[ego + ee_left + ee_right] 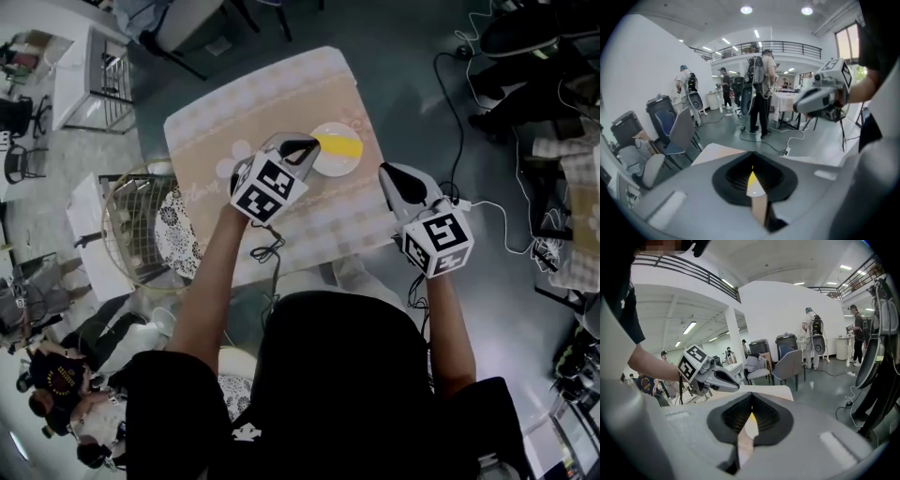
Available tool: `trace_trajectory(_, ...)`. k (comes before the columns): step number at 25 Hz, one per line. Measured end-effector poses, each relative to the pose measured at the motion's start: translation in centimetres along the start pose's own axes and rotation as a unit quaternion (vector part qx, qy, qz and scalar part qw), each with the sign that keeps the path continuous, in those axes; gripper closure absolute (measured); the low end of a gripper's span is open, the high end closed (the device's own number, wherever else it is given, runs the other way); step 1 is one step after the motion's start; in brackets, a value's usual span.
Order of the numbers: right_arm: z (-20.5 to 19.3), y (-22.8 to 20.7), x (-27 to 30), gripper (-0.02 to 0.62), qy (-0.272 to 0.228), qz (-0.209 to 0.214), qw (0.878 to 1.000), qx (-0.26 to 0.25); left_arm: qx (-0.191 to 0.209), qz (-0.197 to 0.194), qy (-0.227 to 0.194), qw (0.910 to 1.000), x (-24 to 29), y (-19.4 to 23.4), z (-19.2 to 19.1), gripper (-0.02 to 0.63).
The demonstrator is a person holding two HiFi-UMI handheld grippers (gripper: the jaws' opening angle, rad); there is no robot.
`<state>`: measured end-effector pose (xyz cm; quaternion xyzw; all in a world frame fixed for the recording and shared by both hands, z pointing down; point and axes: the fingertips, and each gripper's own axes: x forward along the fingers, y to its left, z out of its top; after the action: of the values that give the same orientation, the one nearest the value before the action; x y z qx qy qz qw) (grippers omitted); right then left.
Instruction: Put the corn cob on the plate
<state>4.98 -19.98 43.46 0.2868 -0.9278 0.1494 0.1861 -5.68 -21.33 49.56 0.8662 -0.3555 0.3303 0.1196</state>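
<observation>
A: Corn cob (343,146) status?
B: Lies on the plate (330,172), on the desk (272,89). Placement judged done.
A: Jaws?
B: Left gripper (305,146) is just beside the plate, jaws clenched on nothing. Right gripper (392,178) is near the plate's other side, also clenched and empty.
A: Remaining?
B: Nothing for the cob, by my reading.

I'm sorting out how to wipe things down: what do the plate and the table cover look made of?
Plate: probably ceramic or melamine, since it is smooth, plain white and evenly round, though the material can't be told for sure. Table cover: cloth or vinyl, with a matte, pale checked print.
</observation>
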Motion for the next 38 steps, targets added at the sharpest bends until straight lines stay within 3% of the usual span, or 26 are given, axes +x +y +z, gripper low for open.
trace_trajectory(9,2.3,1.0,1.7,0.594,-0.015,0.054,0.998,-0.034,-0.068,0.085,-0.096,0.9894,-4.9,-0.4,2.6,0.597)
trace_trajectory(18,3.6,2.3,3.6,0.594,-0.02,0.085,0.995,-0.055,-0.125,0.158,-0.187,0.9616,-10.6,0.2,3.7,0.598)
trace_trajectory(23,4.5,3.3,4.4,0.594,-0.025,0.094,0.993,-0.063,-0.134,0.188,-0.228,0.9458,-13.1,0.6,4.1,0.598)
trace_trajectory(38,8.0,11.6,4.2,0.593,-0.069,0.098,0.988,-0.096,-0.175,0.193,-0.301,0.9174,-20.7,-1.1,1.3,0.597)
